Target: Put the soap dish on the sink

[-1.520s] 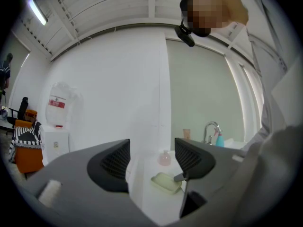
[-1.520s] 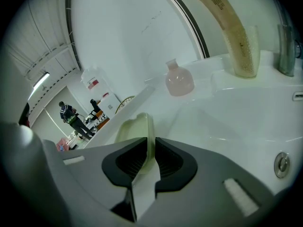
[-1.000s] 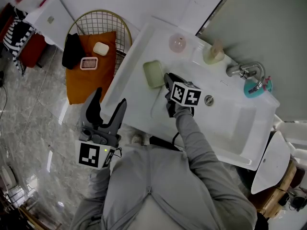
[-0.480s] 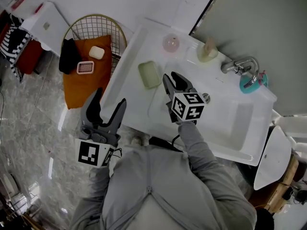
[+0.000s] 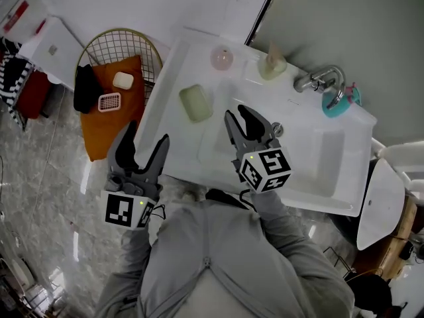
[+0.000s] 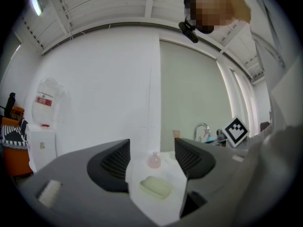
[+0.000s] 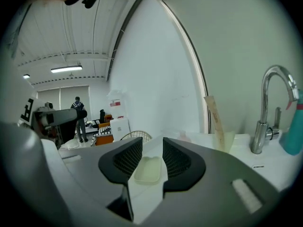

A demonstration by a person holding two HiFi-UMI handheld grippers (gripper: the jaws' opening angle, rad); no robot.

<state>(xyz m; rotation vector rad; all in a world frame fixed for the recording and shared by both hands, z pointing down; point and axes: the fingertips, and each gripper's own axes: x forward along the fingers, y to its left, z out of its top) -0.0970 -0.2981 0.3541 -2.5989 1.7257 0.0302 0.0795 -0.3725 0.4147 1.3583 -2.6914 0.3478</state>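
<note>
Leftmost, my left gripper (image 5: 147, 135) hangs over the floor beside the sink (image 5: 173, 78), its fingers spread wide with nothing between them. Next, the soap dish (image 5: 196, 103) lies flat on the sink's left ledge, apart from both grippers. My right gripper (image 5: 238, 114) hovers over the basin just right of it, fingers parted and empty, the faucet (image 5: 321, 81) farther right.

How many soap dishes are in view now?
2: a green soap dish on the sink's left ledge, and a pink gridded dish on the orange cloth in the wire basket. Others could be hidden.
</note>
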